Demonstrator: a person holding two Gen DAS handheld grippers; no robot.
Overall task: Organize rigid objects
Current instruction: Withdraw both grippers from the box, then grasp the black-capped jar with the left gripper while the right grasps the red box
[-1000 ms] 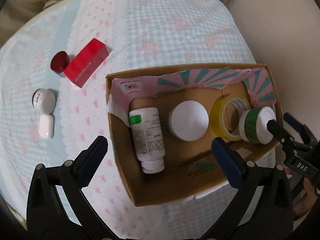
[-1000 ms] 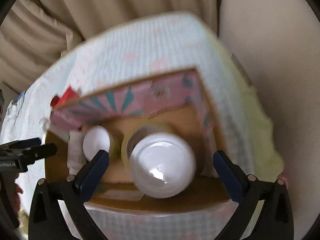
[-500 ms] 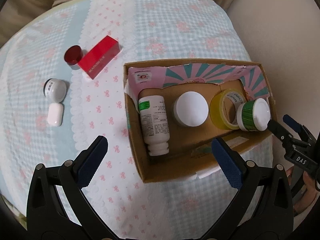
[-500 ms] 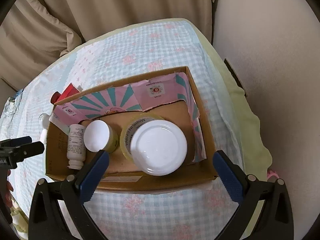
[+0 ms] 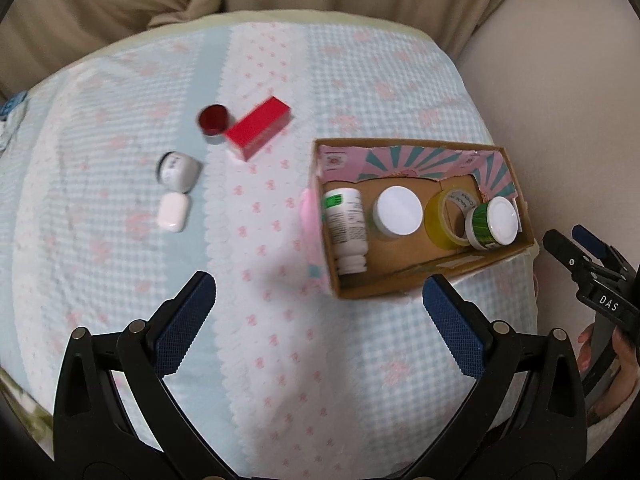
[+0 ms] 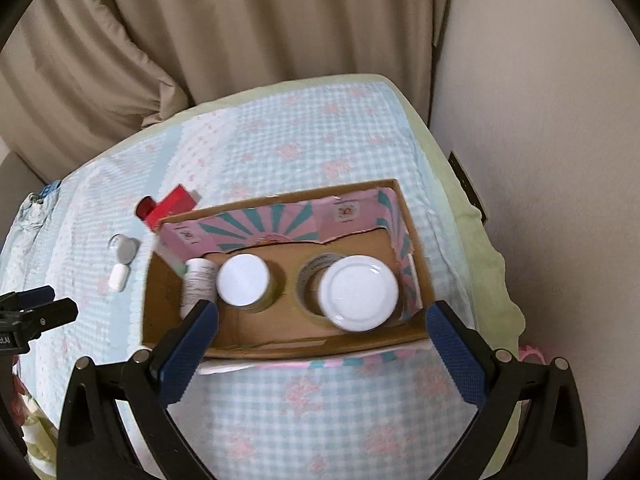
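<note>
A cardboard box [image 5: 424, 280] [image 6: 280, 342] sits on the bed at the right. It holds a lying white bottle [image 5: 346, 226], a white-lidded jar [image 5: 398, 210], a yellow tape roll [image 5: 444, 220] and a green jar with a white lid [image 5: 494, 222] [image 6: 358, 292]. Outside it, to the left, lie a red box [image 5: 258, 128], a dark red cap [image 5: 214, 119], a small white jar [image 5: 178, 170] and a white case [image 5: 173, 212]. My left gripper [image 5: 318, 320] is open and empty, above the bedspread. My right gripper [image 6: 320, 344] is open and empty, over the box's near wall.
A blue checked bedspread [image 5: 280, 360] covers the bed. Beige curtains [image 6: 200, 40] hang behind it and a beige wall [image 6: 540, 120] stands at the right. The bed's right edge runs close to the box.
Both grippers have pulled back and up from the box. The green jar, close under the right gripper a second ago, now stands free in the box. The left view has shifted left.
</note>
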